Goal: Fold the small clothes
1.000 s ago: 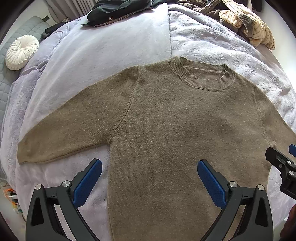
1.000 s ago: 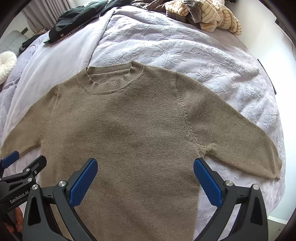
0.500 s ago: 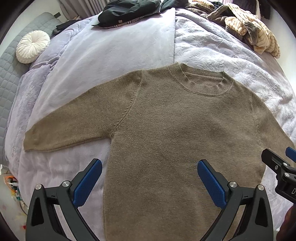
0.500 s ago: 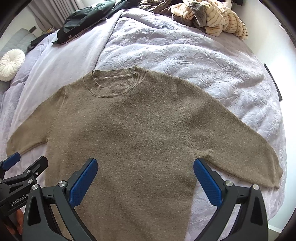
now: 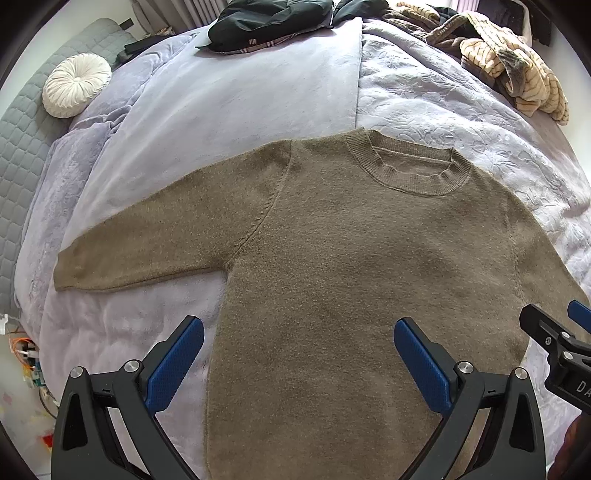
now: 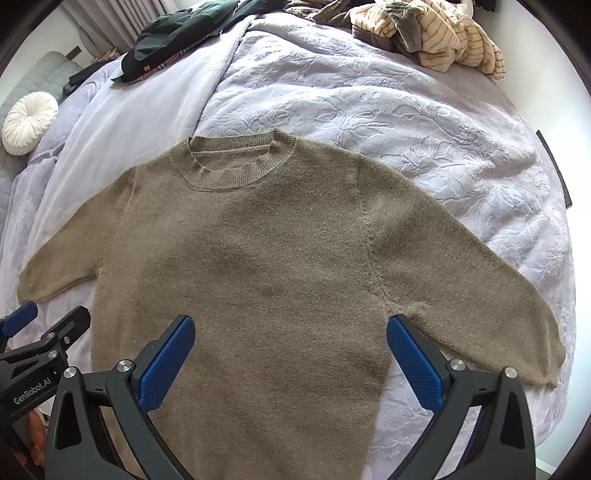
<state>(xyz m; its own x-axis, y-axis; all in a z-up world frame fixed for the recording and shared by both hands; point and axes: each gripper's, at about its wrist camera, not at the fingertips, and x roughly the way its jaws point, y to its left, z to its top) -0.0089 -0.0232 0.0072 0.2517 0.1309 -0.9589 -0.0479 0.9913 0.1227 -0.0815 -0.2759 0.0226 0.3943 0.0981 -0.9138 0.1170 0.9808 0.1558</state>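
- Far left, at 9 o'clock in the left wrist view, the sweater's left sleeve [image 5: 147, 251] lies flat and spread, with bare lavender bedspread [image 5: 229, 96] around its cuff.
- The left gripper [image 5: 298, 354] hovers at 6 o'clock, jaws wide apart, holding nothing.
- The brown sweater [image 6: 258, 266] lies face up mid-bed, collar [image 6: 236, 166] at 12 o'clock; no fold looks made, so the sleeves and body are all left to do.
- The right gripper [image 6: 290, 350] is likewise spread and empty.
- The right sleeve [image 6: 480, 295] ends near the bed's edge at 4 o'clock; folding inward has room.
- A clothes pile [image 6: 436, 33] sits well apart at 1 o'clock.
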